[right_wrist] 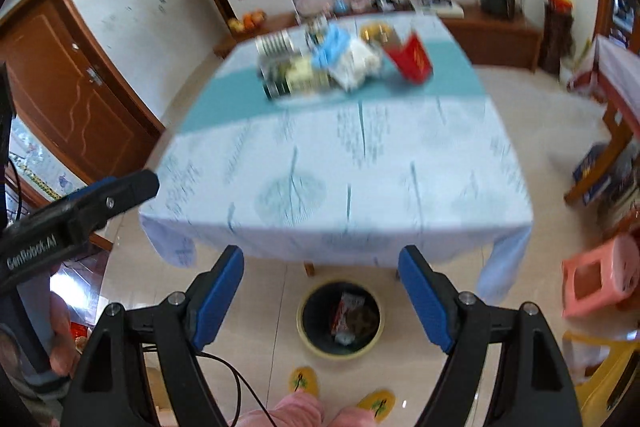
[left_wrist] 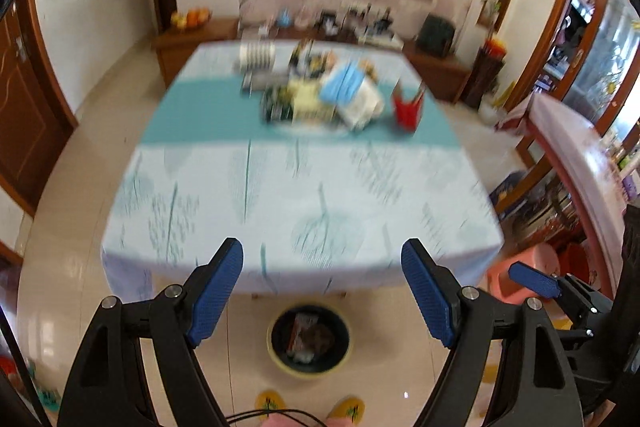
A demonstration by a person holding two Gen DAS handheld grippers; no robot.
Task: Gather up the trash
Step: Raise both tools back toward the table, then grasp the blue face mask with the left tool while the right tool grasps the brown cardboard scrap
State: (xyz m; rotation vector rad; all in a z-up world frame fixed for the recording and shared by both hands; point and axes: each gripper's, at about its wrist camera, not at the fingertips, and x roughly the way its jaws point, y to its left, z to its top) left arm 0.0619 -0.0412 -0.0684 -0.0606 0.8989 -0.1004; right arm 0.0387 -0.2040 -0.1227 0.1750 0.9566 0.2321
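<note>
Already partly done | left gripper wide, empty | right gripper wide, empty | trash bin on floor at 6 o'clock holds some wrappers | litter pile on table at 12 o'clock remains, including red carton.

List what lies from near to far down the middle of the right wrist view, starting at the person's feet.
Yellow slippers → trash bin on the floor → near table edge → pile of trash with the red carton → wooden sideboard by the wall.
</note>
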